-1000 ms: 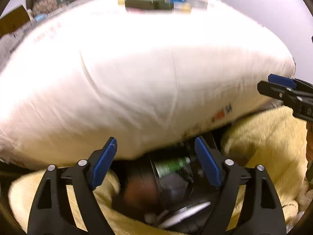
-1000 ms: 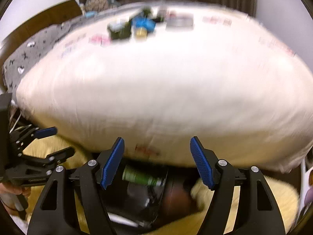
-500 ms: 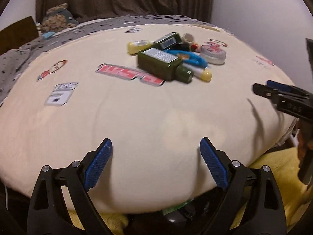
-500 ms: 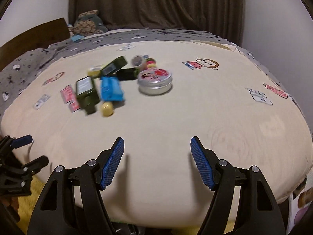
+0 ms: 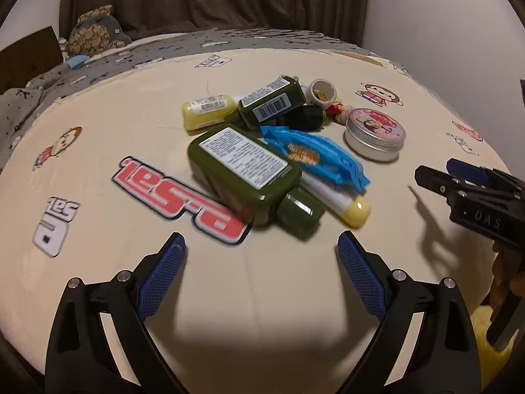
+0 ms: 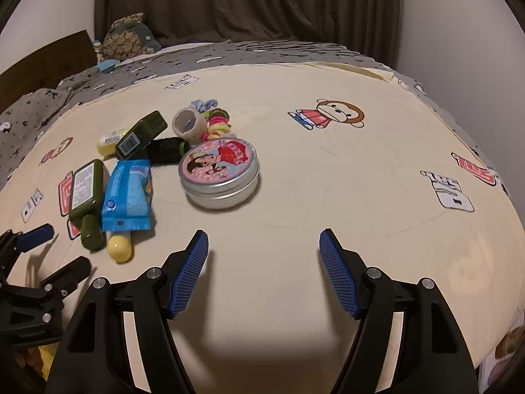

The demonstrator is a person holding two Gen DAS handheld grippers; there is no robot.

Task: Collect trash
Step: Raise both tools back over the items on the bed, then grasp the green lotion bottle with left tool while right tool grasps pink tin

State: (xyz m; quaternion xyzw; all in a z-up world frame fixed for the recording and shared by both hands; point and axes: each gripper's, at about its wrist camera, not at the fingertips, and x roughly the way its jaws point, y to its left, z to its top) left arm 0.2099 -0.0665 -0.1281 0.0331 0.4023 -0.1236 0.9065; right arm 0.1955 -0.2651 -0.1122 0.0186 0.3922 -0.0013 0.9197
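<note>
A pile of items lies on the cream bed sheet [image 5: 262,295]: a large green bottle [image 5: 242,170], a blue wrapper [image 5: 315,157], a yellow tube [image 5: 347,207], a smaller green bottle [image 5: 272,101], a yellow bottle [image 5: 206,111], a tape roll [image 5: 323,93] and a round tin [image 5: 374,133]. My left gripper [image 5: 261,256] is open and empty, just short of the large green bottle. My right gripper [image 6: 264,252] is open and empty, in front of the tin [image 6: 220,174]. The blue wrapper [image 6: 128,193] lies to its left.
A grey patterned blanket [image 6: 98,78] and a stuffed toy [image 6: 128,36] lie at the far end of the bed before a dark curtain [image 6: 249,3]. A yellow cloth [image 5: 485,344] shows below the bed edge. Hair ties [image 6: 218,121] lie behind the tin.
Both grippers have risen from below the bed edge, over the dark container and yellow cloth, and moved in over the sheet towards the pile. Both stay open.
</note>
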